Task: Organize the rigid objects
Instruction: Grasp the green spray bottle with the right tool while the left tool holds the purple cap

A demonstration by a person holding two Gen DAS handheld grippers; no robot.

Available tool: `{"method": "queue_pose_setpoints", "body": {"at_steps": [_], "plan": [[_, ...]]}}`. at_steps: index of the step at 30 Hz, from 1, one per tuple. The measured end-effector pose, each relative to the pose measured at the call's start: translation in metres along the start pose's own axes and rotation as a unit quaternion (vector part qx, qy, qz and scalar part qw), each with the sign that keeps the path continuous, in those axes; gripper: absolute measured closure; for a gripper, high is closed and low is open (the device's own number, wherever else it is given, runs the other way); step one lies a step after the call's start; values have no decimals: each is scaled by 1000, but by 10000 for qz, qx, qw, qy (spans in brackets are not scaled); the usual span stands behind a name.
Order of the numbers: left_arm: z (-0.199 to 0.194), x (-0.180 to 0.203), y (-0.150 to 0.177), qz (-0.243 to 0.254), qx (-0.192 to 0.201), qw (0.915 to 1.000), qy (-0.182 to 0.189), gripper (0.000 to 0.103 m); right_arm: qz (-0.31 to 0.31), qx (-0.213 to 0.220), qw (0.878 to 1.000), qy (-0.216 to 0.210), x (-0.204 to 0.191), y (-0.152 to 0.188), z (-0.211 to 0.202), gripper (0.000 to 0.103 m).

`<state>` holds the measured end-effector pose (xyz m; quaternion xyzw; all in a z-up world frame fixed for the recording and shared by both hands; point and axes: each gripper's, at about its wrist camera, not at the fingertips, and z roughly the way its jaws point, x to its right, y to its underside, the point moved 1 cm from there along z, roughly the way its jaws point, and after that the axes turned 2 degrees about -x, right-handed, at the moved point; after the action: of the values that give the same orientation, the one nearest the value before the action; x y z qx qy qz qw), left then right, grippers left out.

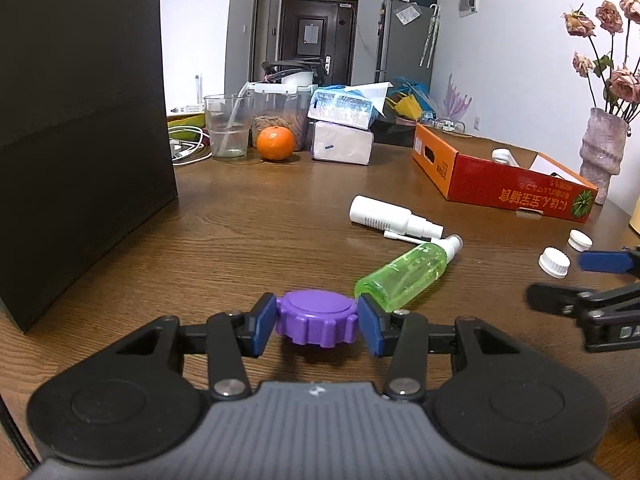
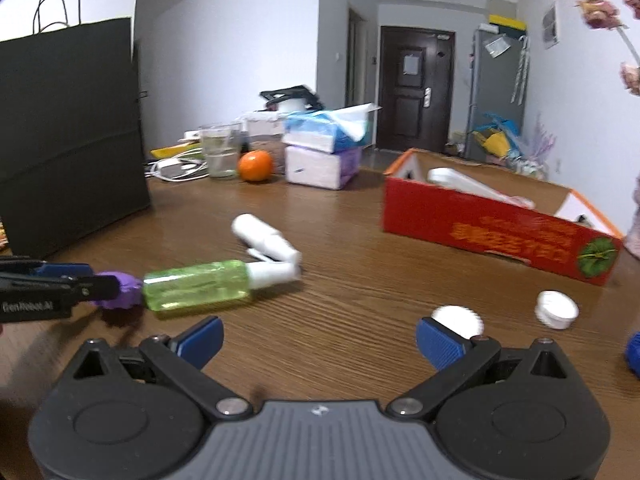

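Observation:
My left gripper is shut on a purple ribbed cap, both blue pads pressing its sides just above the wooden table. A green spray bottle lies right behind the cap, and a white spray bottle lies farther back. In the right wrist view my right gripper stands open over bare table, with a white cap by its right pad and another white cap beyond. The purple cap and left gripper show at the left there. An open red and orange box holds a white item.
A tall black bag stands at the left. At the back are a glass, an orange, stacked tissue packs and cables. A vase of dried flowers stands behind the box. A blue object sits at the right edge.

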<state>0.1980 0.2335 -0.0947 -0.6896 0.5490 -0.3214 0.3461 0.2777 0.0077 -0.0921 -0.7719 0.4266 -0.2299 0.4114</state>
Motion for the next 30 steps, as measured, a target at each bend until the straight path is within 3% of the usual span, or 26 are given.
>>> {"method": "queue_pose_setpoints", "body": {"at_steps": [6, 8, 11, 16, 19, 23, 28, 30], "plan": [[10, -3, 1, -65, -306, 9995, -3, 56, 106, -81, 9996, -250, -24, -14, 18, 0], [16, -5, 1, -101, -470, 9987, -161, 48, 206, -115, 9993, -305, -28, -18, 25, 0], [17, -7, 0, -152, -477, 9987, -117, 41, 339, -177, 9987, -348, -34, -24, 34, 0], [28, -2, -2, -34, -523, 9979, -383, 41, 535, -344, 9974, -342, -43, -32, 48, 0], [31, -4, -4, -43, -522, 9979, -371, 48, 612, -491, 9967, -224, -51, -35, 57, 3], [28, -3, -3, 18, -497, 9984, -267, 48, 748, -641, 9949, -202, -52, -35, 66, 12], [26, -12, -3, -216, -502, 9980, -306, 48, 566, -926, 9938, -249, -51, -29, 72, 37], [26, -15, -3, -296, -495, 9978, -314, 48, 422, -932, 9946, -199, -50, -26, 68, 41]]}}
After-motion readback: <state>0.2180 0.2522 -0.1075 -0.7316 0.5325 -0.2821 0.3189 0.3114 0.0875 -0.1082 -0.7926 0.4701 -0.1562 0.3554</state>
